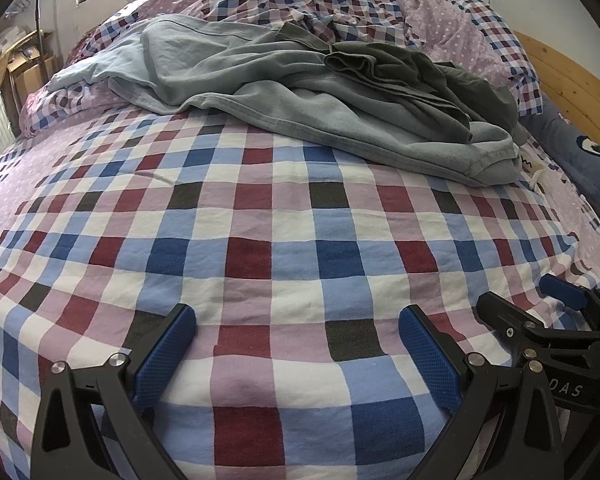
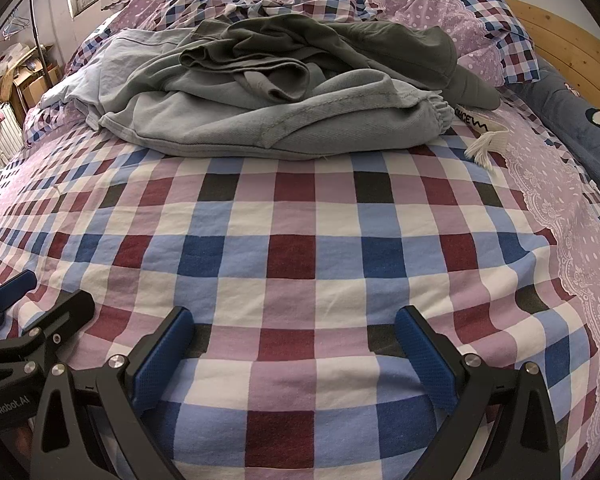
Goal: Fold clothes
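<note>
Clothes pile (image 1: 340, 108) lies ahead — well beyond both spread grippers (image 1: 298, 354).

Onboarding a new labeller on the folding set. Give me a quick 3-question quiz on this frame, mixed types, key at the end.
1. True or false: the left gripper is shut on a garment.
2. Multiple choice: where does the dark grey garment lie?
A. alone on the bare checked bedspread
B. on top of the light grey sweatpants
C. between the fingers of the right gripper
3. Fill in: both grippers hover over the bedspread, short of the clothes pile, with fingers spread and ____ between them.

Key: 1 false; 2 B; 3 nothing
</note>
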`<state>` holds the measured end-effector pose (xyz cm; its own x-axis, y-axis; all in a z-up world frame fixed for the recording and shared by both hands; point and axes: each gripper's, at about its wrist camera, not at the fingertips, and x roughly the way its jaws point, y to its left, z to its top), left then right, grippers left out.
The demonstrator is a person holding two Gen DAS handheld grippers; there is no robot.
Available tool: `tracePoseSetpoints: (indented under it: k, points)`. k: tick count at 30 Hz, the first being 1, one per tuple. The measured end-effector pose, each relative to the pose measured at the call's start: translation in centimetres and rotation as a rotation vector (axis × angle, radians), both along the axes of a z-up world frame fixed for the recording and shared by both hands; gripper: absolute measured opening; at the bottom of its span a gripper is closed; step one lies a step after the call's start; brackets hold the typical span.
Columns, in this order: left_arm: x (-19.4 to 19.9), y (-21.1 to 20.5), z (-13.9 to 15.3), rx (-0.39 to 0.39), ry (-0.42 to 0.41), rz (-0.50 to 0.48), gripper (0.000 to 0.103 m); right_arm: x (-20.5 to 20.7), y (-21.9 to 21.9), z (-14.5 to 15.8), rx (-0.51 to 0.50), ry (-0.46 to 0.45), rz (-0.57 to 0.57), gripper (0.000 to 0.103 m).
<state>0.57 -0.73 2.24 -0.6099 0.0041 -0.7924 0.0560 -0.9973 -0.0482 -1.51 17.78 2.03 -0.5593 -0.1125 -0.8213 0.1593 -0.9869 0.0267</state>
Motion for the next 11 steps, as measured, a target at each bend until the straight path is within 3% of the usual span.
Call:
tracePoseSetpoints:
  k: [11]
  points:
    - [-0.08, -0.01, -0.02, 0.002, 0.0, 0.002, 0.103, -0.03, 0.08, -0.01, -0.001, 0.0, 0.001, 0.103]
